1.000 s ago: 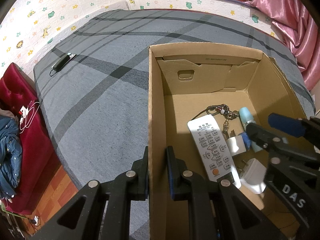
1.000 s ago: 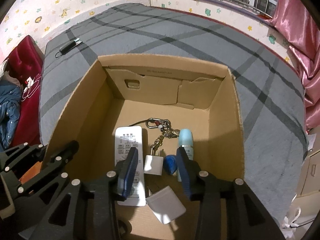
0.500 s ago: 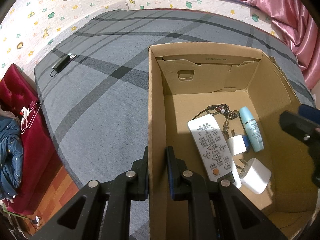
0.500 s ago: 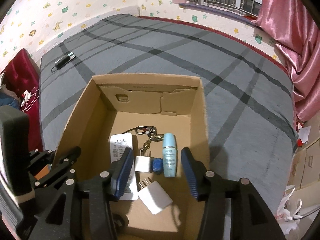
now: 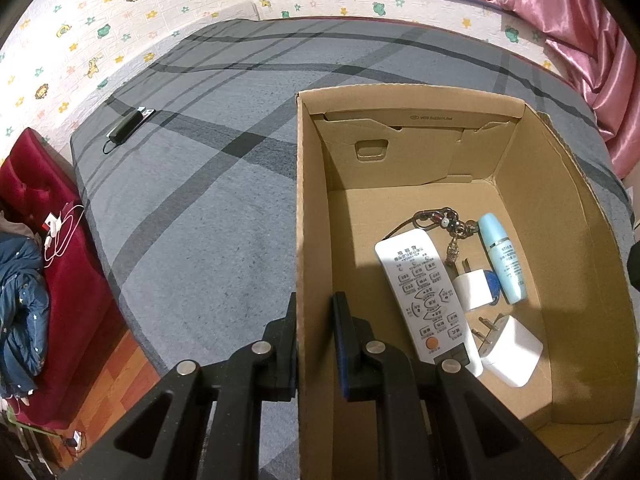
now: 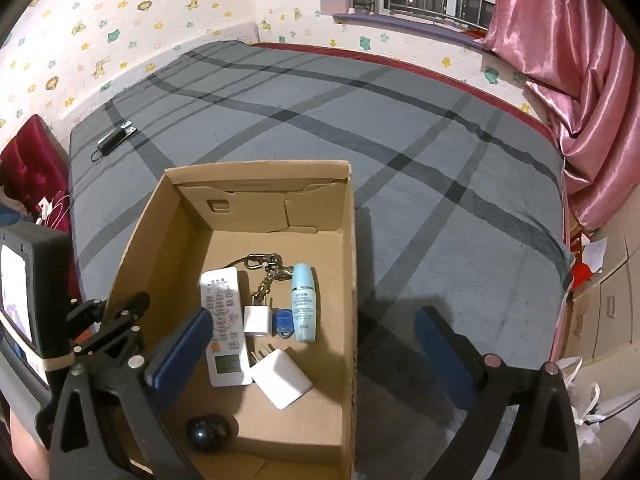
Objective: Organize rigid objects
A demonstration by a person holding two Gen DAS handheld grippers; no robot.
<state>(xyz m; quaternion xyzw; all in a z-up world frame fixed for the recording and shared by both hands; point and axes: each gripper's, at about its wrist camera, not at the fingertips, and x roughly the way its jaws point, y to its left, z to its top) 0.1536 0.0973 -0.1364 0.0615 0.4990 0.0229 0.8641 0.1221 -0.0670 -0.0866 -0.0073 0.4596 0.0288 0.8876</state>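
Note:
An open cardboard box (image 5: pixel 312 200) (image 6: pixel 348 240) sits on the grey striped bed. Inside lie a white remote (image 5: pixel 428 296) (image 6: pixel 222 320), a keychain (image 5: pixel 444 220), a pale blue bottle (image 5: pixel 502 258) (image 6: pixel 304 300), a small white charger (image 5: pixel 474 290), a larger white charger (image 5: pixel 512 352) (image 6: pixel 284 380), a small blue item (image 6: pixel 284 322) and a dark ball (image 6: pixel 208 432). My left gripper (image 5: pixel 316 304) (image 6: pixel 116 320) is shut on the box's left wall. Above the box's near right part my right gripper (image 6: pixel 312 316) hangs with its jaws opening wide, gripping nothing.
A black device with a cord (image 5: pixel 128 124) (image 6: pixel 114 138) lies at the bed's far left corner. A red sofa (image 5: pixel 48 280) with blue clothes and white cables stands left of the bed. Pink curtains (image 6: pixel 568 80) hang at the right.
My right gripper has lifted up and back out of the box and spread its jaws wide. It has left the left wrist view. The left gripper has kept still on the box wall.

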